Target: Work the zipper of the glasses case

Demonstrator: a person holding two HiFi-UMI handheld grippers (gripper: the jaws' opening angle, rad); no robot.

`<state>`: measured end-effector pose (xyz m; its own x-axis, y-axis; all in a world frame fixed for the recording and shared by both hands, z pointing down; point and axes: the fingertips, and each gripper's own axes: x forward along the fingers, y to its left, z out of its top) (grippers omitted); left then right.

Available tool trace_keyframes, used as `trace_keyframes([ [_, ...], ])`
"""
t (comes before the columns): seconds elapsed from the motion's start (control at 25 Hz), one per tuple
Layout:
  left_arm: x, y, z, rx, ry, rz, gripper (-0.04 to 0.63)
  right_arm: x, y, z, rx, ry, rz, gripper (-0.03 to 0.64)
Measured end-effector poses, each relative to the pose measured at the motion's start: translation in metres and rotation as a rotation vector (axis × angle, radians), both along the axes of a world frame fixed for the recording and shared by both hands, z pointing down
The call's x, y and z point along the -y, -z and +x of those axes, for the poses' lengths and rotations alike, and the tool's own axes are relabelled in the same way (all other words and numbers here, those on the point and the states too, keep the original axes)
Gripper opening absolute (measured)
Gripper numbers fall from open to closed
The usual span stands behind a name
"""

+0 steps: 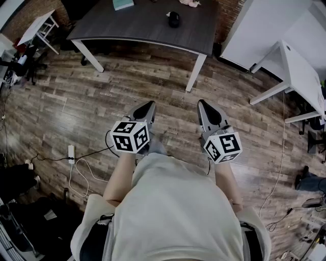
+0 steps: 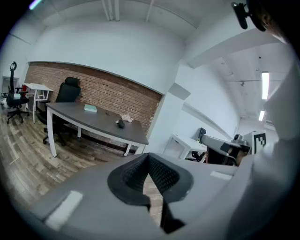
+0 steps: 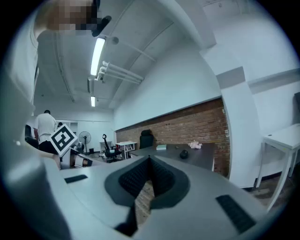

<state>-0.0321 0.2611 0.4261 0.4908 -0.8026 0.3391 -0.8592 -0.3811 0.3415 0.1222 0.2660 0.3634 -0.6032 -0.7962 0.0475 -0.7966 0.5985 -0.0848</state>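
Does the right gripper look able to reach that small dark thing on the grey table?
Probably not yet: the right gripper is over floor, well short of the grey table holding the small dark thing. Nothing seems to block the way.

The grey table [image 1: 147, 23] is cut off by the head view's top edge, and with it the teal flat item [image 1: 123, 4] and the pale crumpled thing [image 1: 189, 2] lying at its far side. The small dark object [image 1: 174, 19] on that table is seen too small for a zipper or seam to be made out. Both hands are hidden beneath the marker cubes of the left gripper [image 1: 151, 104] and right gripper [image 1: 202, 104], and the white desk [image 1: 305, 66] is clipped by the right edge.
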Motion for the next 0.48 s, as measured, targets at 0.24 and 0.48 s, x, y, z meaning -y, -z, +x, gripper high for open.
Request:
trace_keyframes([
  [0.24, -0.032, 0.002, 0.012, 0.064, -0.031, 0.005, 0.011, -0.035, 0.006, -0.002, -0.014, 0.027, 0.004, 0.002],
  [0.48, -0.042, 0.01, 0.011, 0.008, -0.041, 0.016, 0.011, -0.049, 0.011, -0.02, -0.063, 0.071, 0.034, 0.002],
])
